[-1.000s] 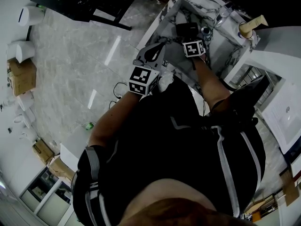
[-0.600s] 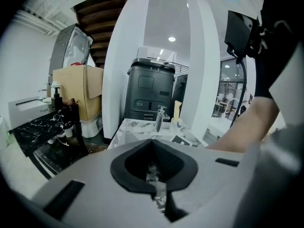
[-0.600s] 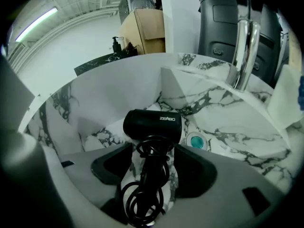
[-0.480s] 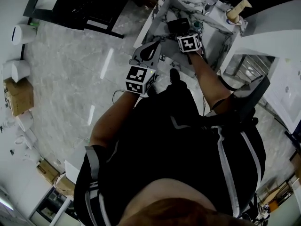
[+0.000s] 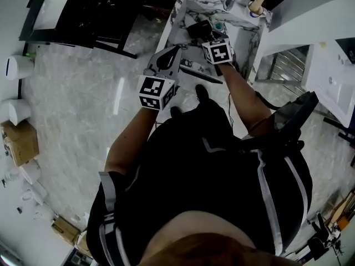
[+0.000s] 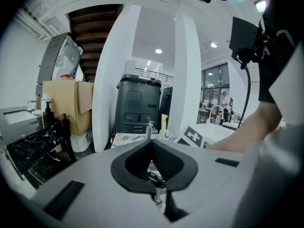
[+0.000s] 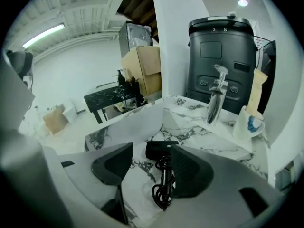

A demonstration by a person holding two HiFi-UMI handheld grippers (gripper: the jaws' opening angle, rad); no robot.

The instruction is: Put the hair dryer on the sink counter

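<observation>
The black hair dryer point(image 7: 161, 151) lies on the white marble sink counter point(image 7: 190, 127) with its cord coiled in front of it. My right gripper point(image 7: 152, 148) is open, one jaw on each side of the dryer, and neither jaw touches it. In the head view the hair dryer point(image 5: 199, 29) rests on the sink counter point(image 5: 183, 15) just beyond the right gripper point(image 5: 206, 39). My left gripper point(image 5: 176, 49) hovers at the counter's left edge. In its own view the left gripper point(image 6: 152, 141) is shut with nothing in it.
A chrome faucet point(image 7: 216, 99) and a white cup point(image 7: 249, 122) stand at the back of the counter, before a black bin point(image 7: 221, 65). A black marble table point(image 7: 111, 96) and cardboard boxes point(image 7: 142, 65) stand further left. Grey tiled floor point(image 5: 83, 121) lies left of the counter.
The head view has shifted, so the counter now shows higher and smaller. The right gripper has drawn back a little from the hair dryer, which stays on the counter.
</observation>
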